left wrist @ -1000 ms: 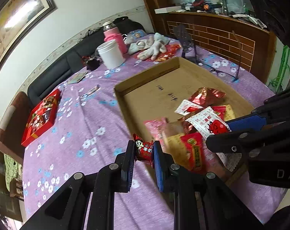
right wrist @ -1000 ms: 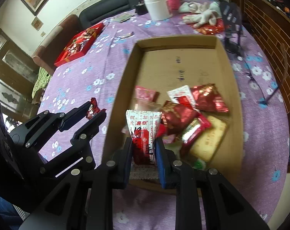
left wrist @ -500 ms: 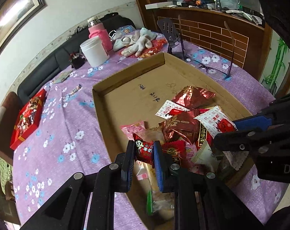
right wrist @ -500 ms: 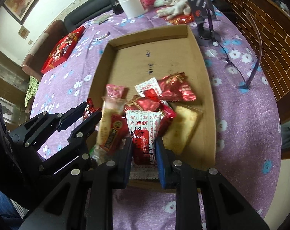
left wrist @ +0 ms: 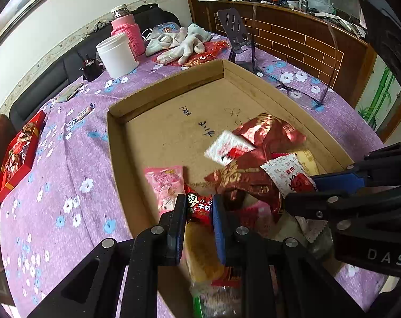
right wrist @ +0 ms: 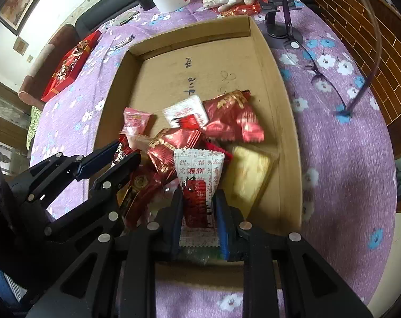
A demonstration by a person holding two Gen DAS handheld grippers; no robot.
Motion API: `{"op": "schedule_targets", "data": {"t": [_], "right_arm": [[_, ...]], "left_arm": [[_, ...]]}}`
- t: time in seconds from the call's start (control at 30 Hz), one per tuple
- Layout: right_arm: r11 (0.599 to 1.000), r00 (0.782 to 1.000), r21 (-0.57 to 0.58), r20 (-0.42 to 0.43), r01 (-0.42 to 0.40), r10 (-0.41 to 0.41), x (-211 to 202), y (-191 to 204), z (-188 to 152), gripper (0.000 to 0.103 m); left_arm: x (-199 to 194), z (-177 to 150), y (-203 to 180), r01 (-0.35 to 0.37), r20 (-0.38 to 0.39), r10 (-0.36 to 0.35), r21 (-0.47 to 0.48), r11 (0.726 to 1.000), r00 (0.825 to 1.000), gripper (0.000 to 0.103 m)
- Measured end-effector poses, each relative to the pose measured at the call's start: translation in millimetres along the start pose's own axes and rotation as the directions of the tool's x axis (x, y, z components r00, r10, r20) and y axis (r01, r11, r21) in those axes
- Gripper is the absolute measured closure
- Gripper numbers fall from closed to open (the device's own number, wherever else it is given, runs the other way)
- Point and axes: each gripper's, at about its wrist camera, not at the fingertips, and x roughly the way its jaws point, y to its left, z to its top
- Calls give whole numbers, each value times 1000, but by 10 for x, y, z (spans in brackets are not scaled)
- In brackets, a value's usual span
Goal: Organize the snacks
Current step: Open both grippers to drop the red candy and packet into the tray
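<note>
Left gripper [left wrist: 199, 208] clamped small red milk-candy packet [left wrist: 199, 206]; right gripper [right wrist: 199, 204] clamped white-red sachet [right wrist: 197, 185]. Both above cardboard tray [right wrist: 285, 122]'s near pile; releasing together risked packets sliding off the pile

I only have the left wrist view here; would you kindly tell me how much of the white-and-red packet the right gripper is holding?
Observer: The right gripper is shut on the white-and-red packet across its lower red half; the serrated bottom edge hangs below the fingers.
Operator: Thank you. What lies under it?
Observer: A green-tinted clear wrapper, against the near wall of the cardboard tray.
Operator: And to its right?
Observer: A pale yellow packet lying flat on the tray floor.
</note>
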Motion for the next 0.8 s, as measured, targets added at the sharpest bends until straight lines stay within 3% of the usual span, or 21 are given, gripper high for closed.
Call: {"op": "schedule_targets", "data": {"t": [0.37,0.8], "right_arm": [[999,998,-14,49,51,-51,108,-2,321,80],[998,995,-16,85,59,-58,-31,49,197,77]], "left_arm": [[159,140,58,-18,-4,18,-12,1000,1000,83],[22,86,30,-39,29,39,1,999,999,82]]}}
